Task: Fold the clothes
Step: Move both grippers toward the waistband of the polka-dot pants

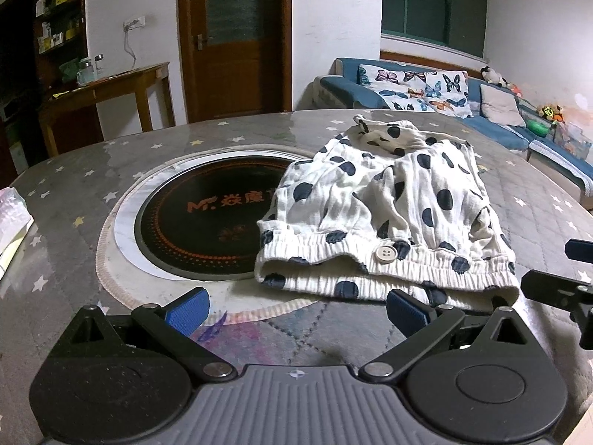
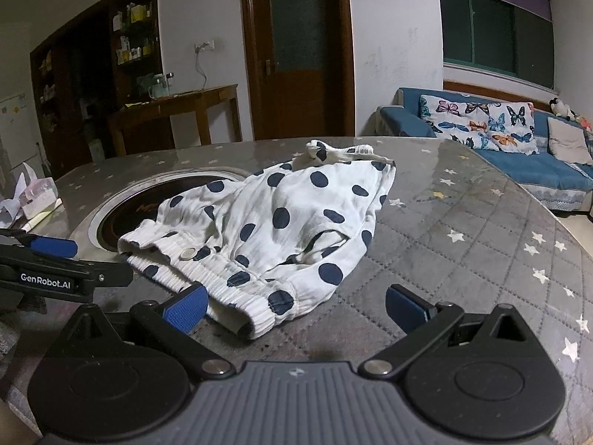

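Note:
A pair of white shorts with dark blue dots [image 1: 389, 207] [image 2: 274, 230] lies crumpled on the grey star-patterned table, waistband and its cream button [image 1: 386, 252] toward me. My left gripper [image 1: 296, 309] is open just short of the waistband's left part, nothing between its blue pads. My right gripper [image 2: 296, 307] is open too, with the waistband's right corner lying between its fingers, untouched. Each gripper's tip shows at the edge of the other's view.
A round black induction plate [image 1: 200, 218] is set in the table [image 2: 481, 244], partly under the shorts. A pink packet [image 1: 11, 215] lies at the left edge. Beyond the table stand a blue sofa [image 2: 519, 155], a wooden side table [image 1: 111, 89] and a door.

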### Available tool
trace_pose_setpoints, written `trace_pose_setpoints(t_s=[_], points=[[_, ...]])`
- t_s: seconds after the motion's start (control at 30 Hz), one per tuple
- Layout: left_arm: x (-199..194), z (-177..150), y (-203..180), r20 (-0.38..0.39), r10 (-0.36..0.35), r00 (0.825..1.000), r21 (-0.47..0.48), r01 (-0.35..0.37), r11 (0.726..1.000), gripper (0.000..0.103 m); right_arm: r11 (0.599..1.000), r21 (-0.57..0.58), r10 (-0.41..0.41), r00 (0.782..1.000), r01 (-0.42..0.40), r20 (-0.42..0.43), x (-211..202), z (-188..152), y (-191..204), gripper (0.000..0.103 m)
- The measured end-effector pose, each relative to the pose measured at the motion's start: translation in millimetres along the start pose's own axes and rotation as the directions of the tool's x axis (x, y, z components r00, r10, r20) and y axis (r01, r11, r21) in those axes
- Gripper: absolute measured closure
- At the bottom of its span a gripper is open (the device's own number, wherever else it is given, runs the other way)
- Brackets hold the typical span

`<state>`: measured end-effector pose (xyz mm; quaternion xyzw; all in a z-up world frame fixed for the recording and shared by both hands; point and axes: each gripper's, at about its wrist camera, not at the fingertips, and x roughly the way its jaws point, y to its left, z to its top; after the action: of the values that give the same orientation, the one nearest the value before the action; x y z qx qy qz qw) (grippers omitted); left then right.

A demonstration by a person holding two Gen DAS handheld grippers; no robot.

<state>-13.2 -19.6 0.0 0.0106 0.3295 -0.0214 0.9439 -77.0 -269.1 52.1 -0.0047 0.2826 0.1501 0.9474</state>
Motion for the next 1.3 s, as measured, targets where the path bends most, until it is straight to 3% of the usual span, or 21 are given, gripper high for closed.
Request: trace_pose_setpoints(t_s=[1.3], points=[[17.0, 11.9, -17.9, -0.027, -0.026, 0.999, 0.049, 0.028, 0.998, 0.000, 0.999, 0.032, -0.011, 0.997, 0.013, -0.075, 23.5, 8.8, -6.3, 0.000]])
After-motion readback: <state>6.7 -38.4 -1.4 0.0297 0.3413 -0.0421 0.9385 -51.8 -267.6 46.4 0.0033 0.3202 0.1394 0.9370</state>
